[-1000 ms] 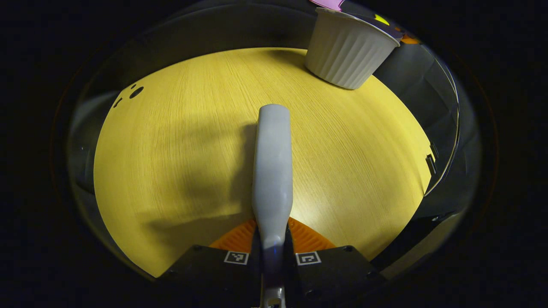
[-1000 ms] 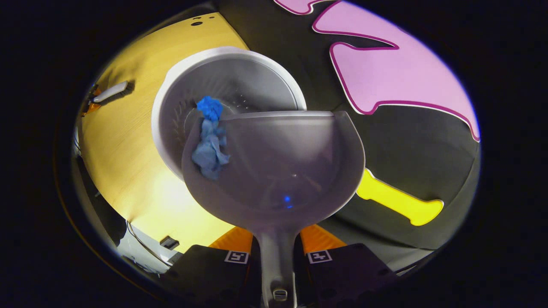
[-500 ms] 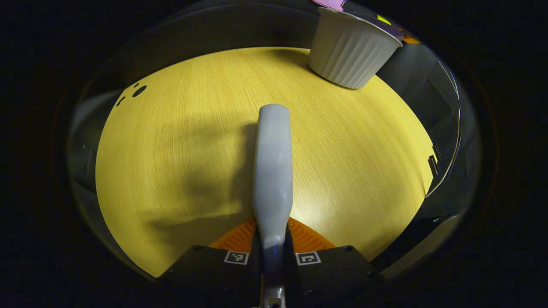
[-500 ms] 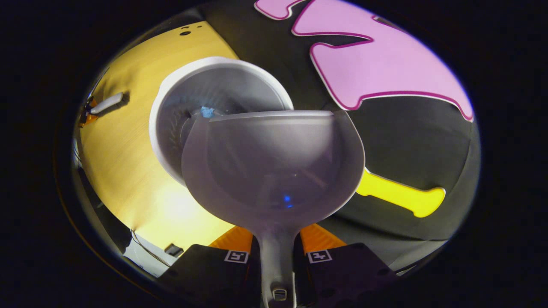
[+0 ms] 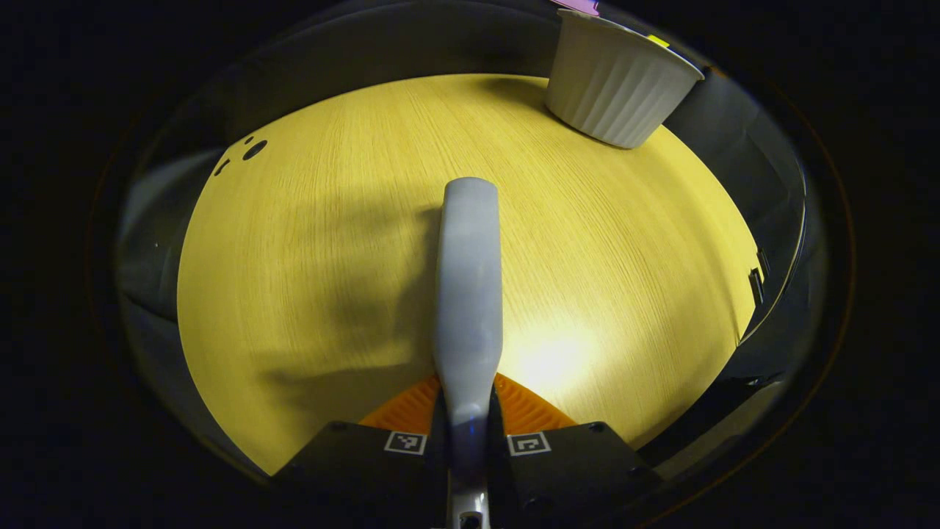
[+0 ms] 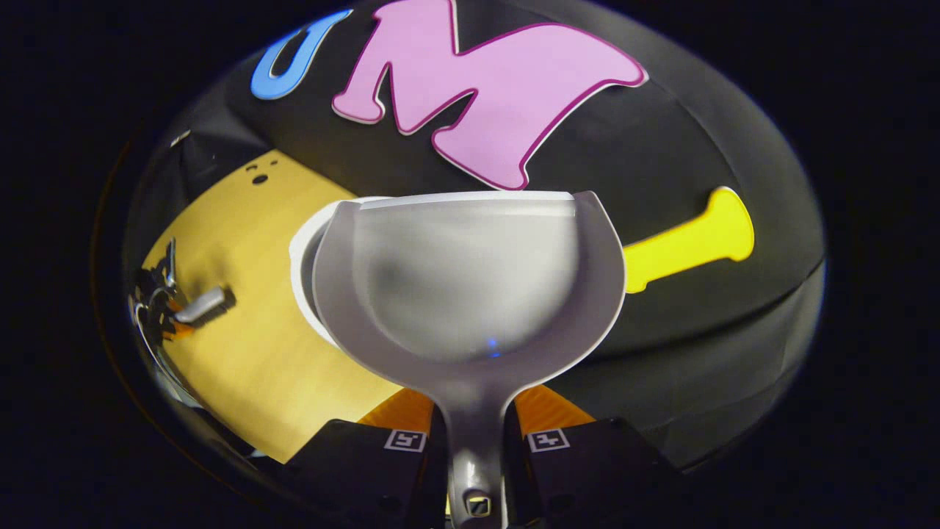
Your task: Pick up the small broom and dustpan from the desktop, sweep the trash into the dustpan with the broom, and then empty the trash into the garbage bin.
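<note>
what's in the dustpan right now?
Nothing visible: the dustpan scoop, held by the right gripper, looks bare. The garbage bin sits behind it, mostly covered, so the bin's inside cannot be seen.

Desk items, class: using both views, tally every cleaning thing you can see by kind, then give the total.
Broom: 1
Dustpan: 1
Bin: 1
Total: 3
</note>
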Tool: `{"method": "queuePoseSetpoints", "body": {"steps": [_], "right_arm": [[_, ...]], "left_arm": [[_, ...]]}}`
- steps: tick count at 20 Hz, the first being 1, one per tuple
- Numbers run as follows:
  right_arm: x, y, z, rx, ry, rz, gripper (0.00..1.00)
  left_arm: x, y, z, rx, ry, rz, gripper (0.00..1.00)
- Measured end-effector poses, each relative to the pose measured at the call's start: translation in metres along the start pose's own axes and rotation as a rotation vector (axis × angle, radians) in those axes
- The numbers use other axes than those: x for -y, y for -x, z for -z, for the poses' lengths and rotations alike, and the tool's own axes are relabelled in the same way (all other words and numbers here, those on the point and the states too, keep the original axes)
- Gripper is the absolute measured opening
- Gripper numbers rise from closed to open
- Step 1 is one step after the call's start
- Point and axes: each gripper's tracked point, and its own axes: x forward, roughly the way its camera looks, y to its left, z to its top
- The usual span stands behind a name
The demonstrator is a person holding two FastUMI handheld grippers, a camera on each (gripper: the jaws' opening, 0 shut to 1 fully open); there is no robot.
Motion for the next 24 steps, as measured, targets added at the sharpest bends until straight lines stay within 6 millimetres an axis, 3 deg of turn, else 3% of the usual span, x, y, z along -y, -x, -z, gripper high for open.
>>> {"method": "queuePoseSetpoints", "body": {"steps": [3,4,5,6,13,17,18,19,24], "right_arm": [[-0.015,0.024,0.008,0.083,-0.128,-0.04,0.35],[-0.025,0.036,0.013,0.103,-0.161,-0.058,0.35],[-0.035,0.045,0.019,0.118,-0.18,-0.074,0.35],[-0.045,0.052,0.029,0.126,-0.196,-0.088,0.35],[-0.139,0.088,0.111,0.059,-0.254,-0.25,0.35],[-0.185,0.084,0.159,-0.001,-0.249,-0.292,0.35],[-0.198,0.081,0.17,-0.013,-0.248,-0.304,0.35],[-0.21,0.076,0.179,-0.028,-0.247,-0.316,0.35],[-0.265,0.044,0.224,-0.106,-0.225,-0.352,0.35]], "left_arm": [[-0.004,0.002,0.001,-0.001,0.018,-0.023,0.29],[-0.006,0.004,0.002,-0.002,0.028,-0.032,0.25],[-0.008,0.005,0.003,-0.003,0.036,-0.038,0.29],[-0.008,0.006,0.005,-0.005,0.042,-0.044,0.25],[-0.015,0.01,0.012,-0.011,0.079,-0.087,0.25],[-0.02,0.011,0.016,-0.006,0.085,-0.108,0.26],[-0.019,0.011,0.016,-0.004,0.084,-0.11,0.22],[-0.02,0.011,0.017,-0.001,0.083,-0.111,0.26],[-0.02,0.009,0.019,0.007,0.08,-0.117,0.26]]}}
